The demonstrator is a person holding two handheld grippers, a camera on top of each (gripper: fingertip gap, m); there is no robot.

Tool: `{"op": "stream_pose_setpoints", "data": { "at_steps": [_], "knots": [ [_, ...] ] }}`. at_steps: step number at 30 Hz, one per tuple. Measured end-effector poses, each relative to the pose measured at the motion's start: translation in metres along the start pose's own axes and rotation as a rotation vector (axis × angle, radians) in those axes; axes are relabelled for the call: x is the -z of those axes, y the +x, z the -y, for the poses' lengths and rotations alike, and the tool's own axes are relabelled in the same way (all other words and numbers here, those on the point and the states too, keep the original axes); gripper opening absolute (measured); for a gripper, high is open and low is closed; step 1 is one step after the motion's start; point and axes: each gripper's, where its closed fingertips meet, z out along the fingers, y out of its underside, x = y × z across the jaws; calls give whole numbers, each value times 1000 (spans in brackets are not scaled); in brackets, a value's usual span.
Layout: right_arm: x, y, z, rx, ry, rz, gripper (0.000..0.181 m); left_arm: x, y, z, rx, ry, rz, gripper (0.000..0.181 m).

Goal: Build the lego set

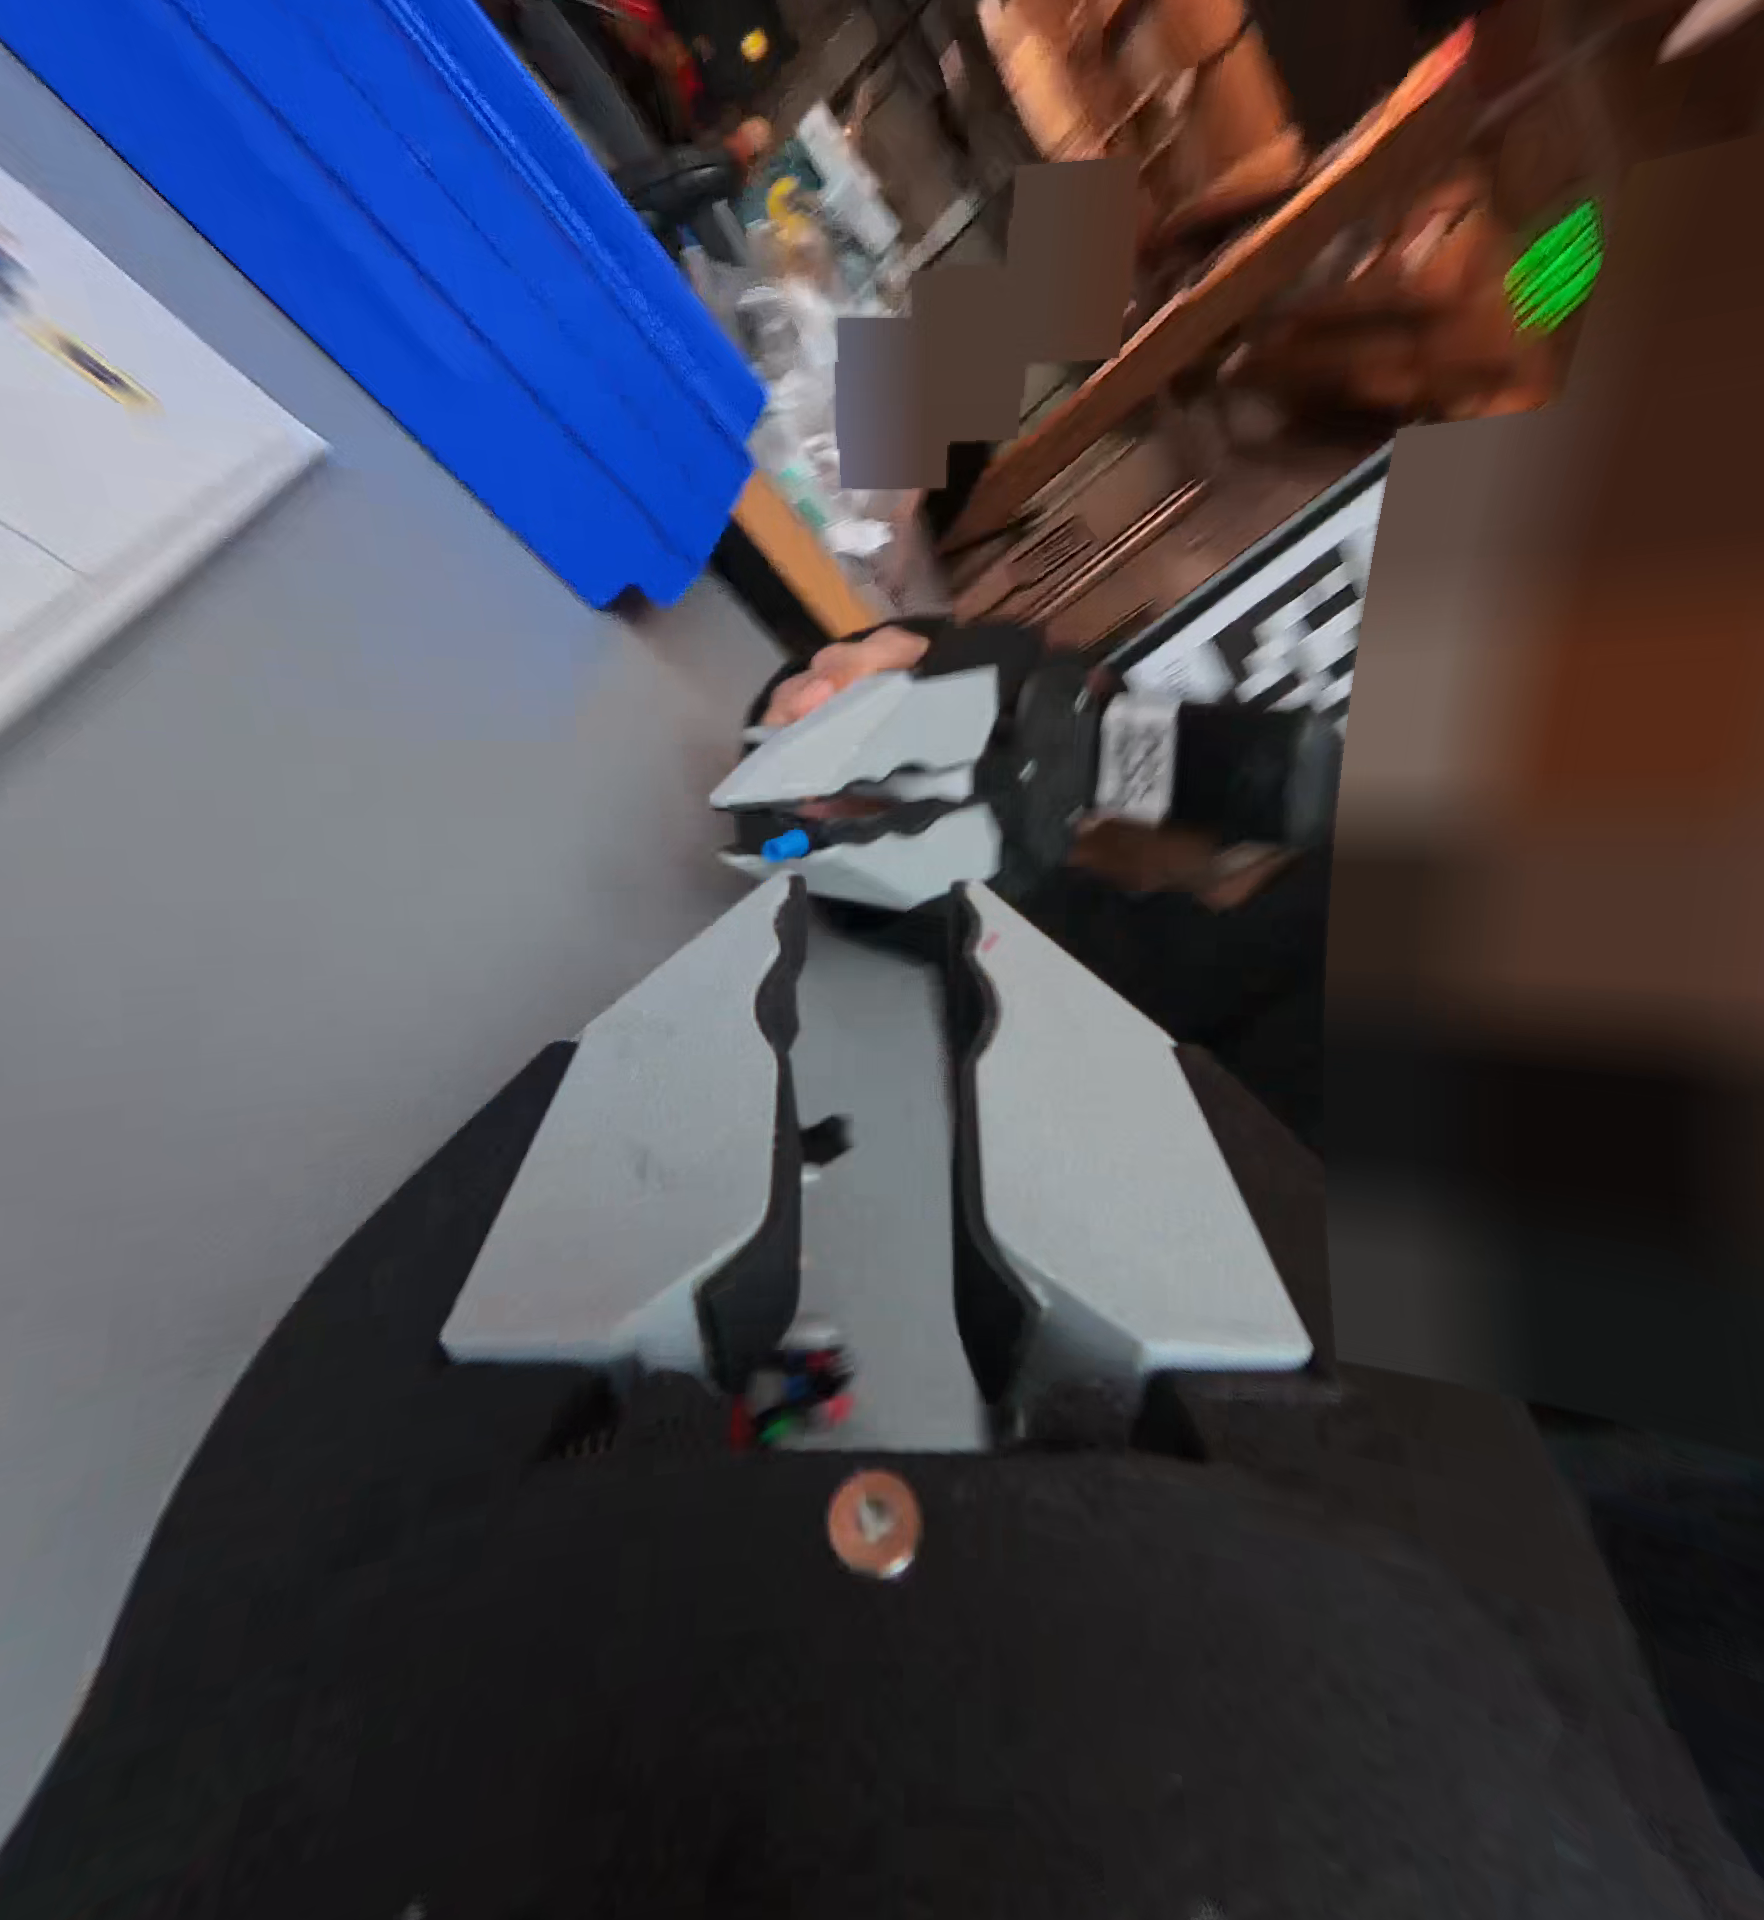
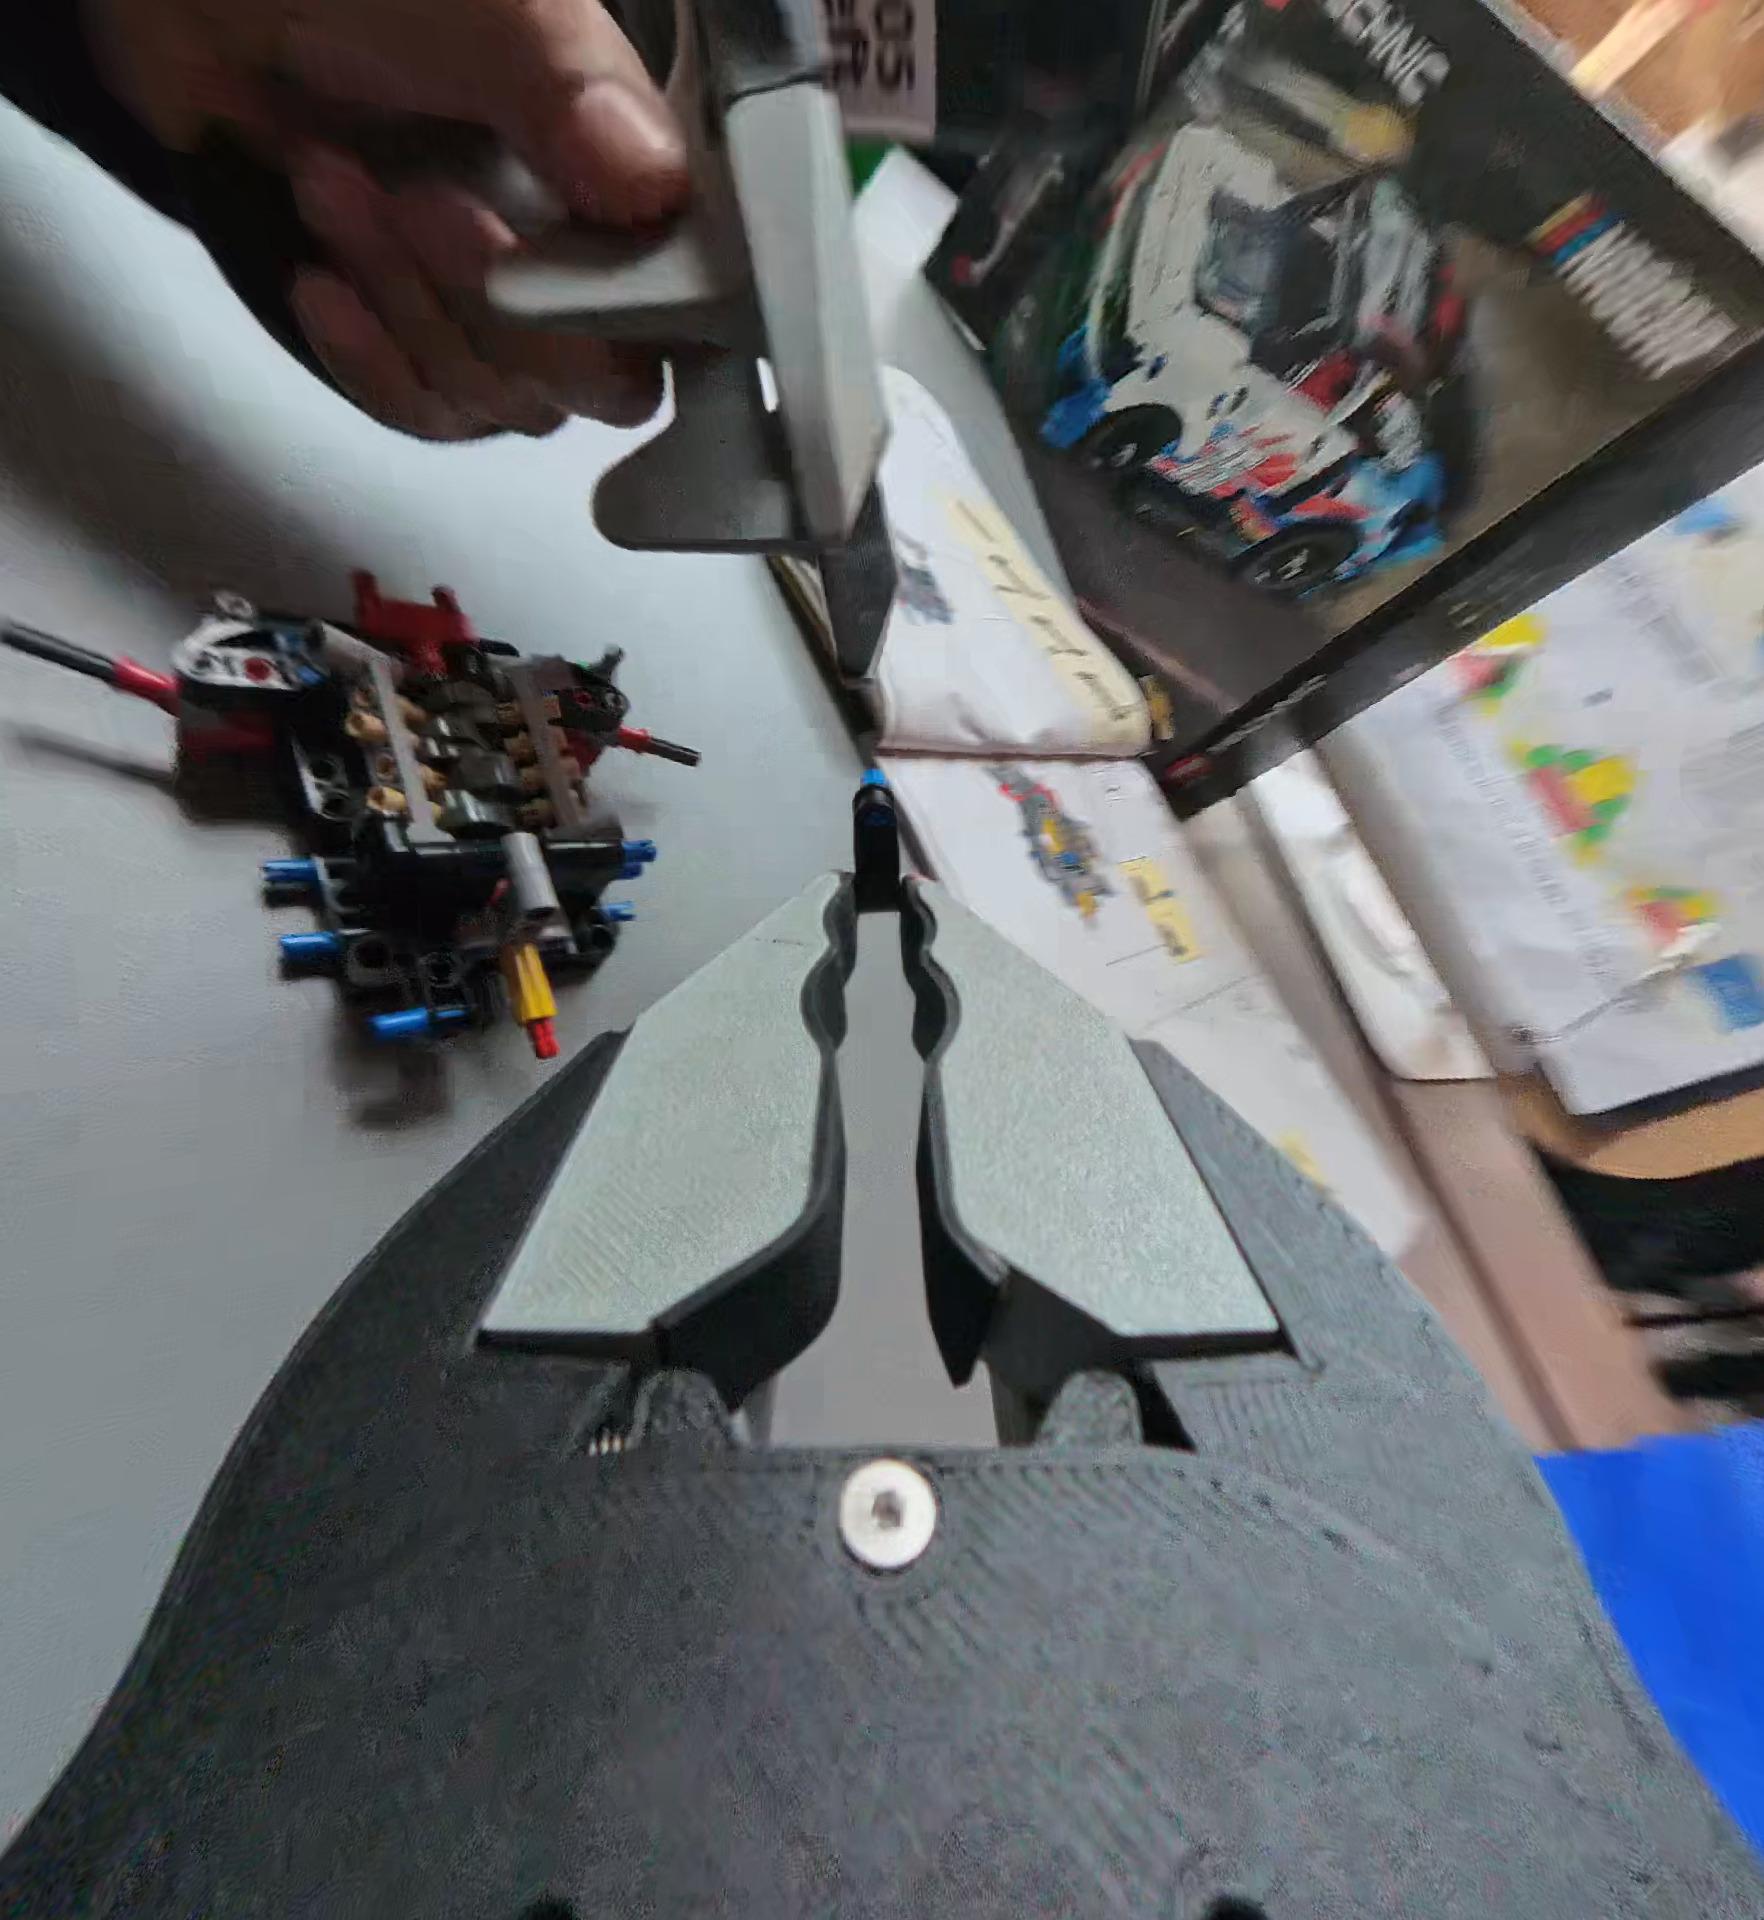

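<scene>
My right gripper (image 2: 875, 885) is shut on a small black Lego piece with a blue pin (image 2: 873, 826), held at its fingertips above the grey table (image 2: 78, 1039). The same gripper (image 1: 753, 826) shows in the left wrist view, with the blue pin (image 1: 784, 844) between its tips. My left gripper (image 1: 878, 899) is open and empty, its tips close under the right gripper. It also shows in the right wrist view (image 2: 805, 312), held by a hand, just beyond the black piece. A part-built Lego assembly (image 2: 410, 821), black with red, blue and yellow pins, lies on the table to the left.
The Lego set box (image 2: 1325, 343) leans at the upper right. White bags (image 2: 1003, 603) and instruction sheets (image 2: 1636, 831) lie under it. A blue bin (image 1: 390, 260) stands at the table's edge and also shows in the right wrist view (image 2: 1709, 1610). A white booklet (image 1: 47, 499) lies at left.
</scene>
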Motion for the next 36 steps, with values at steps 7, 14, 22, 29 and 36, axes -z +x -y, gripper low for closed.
{"op": "stream_pose_setpoints", "data": {
  "at_steps": [7,14,22,29,36],
  "knots": [
    [9,-22,5,-567,148,537,4,10,-29,-16,-638,-271,358,22],
    [-4,-38,-3,-533,53,652,5,-6,-32,-29,-682,-390,304,22],
    [-17,-47,-2,-480,31,696,5,-6,-32,-29,-612,-376,270,2],
    [-20,-51,-2,-483,42,708,5,-5,-35,-34,-520,-398,232,4],
    [-20,-35,-13,-478,50,631,18,-1,-50,-30,-428,-413,317,4]
  ]
}}
